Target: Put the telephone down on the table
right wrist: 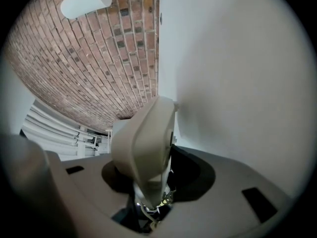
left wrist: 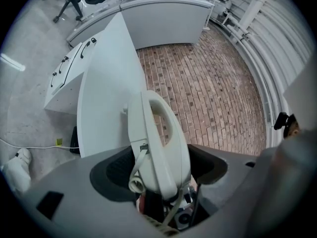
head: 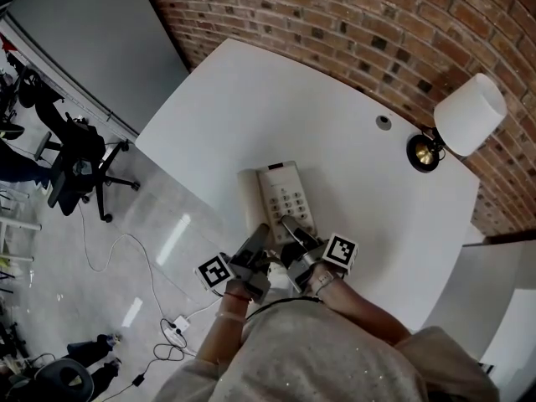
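A cream desk telephone [head: 285, 195] with a keypad lies at the near edge of the white table [head: 293, 115], its handset [head: 249, 199] along its left side. Both grippers hold its near end. My left gripper [head: 255, 245] is shut on the handset [left wrist: 158, 143], whose cord hangs down between the jaws. My right gripper [head: 295, 231] is shut on the telephone's body [right wrist: 146, 143], which fills the gap between its wide-set jaws. Whether the telephone rests on the table or hangs just above it, I cannot tell.
A white-shaded lamp [head: 465, 115] stands at the table's far right by the brick wall, with a round cable hole [head: 383, 122] near it. Left of the table is bare floor with an office chair [head: 79, 162], a cable and a power strip [head: 177, 327].
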Tool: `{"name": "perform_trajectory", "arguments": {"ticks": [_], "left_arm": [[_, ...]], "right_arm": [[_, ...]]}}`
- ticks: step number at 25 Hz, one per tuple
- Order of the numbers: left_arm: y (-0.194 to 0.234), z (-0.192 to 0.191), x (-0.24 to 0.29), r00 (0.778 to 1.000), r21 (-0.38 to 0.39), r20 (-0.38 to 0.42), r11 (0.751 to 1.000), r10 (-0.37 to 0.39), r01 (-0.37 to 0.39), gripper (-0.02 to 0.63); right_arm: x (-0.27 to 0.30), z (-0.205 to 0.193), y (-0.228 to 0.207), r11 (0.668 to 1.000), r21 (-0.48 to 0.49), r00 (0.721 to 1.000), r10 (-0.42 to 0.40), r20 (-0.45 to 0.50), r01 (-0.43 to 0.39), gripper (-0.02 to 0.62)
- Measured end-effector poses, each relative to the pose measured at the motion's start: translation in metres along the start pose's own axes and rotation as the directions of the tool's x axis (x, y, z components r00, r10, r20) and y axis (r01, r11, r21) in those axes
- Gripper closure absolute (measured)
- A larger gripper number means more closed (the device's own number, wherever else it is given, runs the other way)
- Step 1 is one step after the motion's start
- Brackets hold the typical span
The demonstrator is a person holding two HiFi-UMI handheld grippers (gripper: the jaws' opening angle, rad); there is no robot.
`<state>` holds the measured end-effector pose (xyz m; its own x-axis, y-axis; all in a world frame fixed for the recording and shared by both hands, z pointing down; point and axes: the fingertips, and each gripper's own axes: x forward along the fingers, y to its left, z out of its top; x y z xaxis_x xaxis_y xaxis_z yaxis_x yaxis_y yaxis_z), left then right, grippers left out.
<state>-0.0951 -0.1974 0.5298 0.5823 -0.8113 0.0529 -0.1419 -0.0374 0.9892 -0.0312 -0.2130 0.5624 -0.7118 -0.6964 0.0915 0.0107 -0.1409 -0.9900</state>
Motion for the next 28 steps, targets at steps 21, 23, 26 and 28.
{"name": "perform_trajectory", "arguments": {"ticks": [21, 23, 26, 28], "left_arm": [[0.015, 0.044, 0.022, 1.0, -0.052, 0.001, 0.999, -0.009, 0.009, 0.282], [0.015, 0.045, 0.024, 1.0, -0.057, 0.003, 0.998, -0.012, 0.013, 0.282], [0.017, 0.046, 0.027, 1.0, -0.05, -0.006, 0.999, -0.007, 0.007, 0.282], [0.018, 0.048, 0.028, 1.0, -0.05, -0.007, 0.999, -0.006, 0.005, 0.282]], "right_arm": [[0.049, 0.017, 0.002, 0.999, -0.044, 1.0, -0.01, 0.006, 0.01, 0.422], [0.05, 0.019, 0.003, 0.998, -0.065, 1.0, -0.003, -0.006, 0.002, 0.422], [0.049, 0.02, 0.005, 0.996, -0.091, 0.999, 0.006, -0.032, -0.009, 0.416], [0.047, 0.016, 0.009, 0.994, -0.108, 0.998, 0.019, -0.057, -0.025, 0.402]]}}
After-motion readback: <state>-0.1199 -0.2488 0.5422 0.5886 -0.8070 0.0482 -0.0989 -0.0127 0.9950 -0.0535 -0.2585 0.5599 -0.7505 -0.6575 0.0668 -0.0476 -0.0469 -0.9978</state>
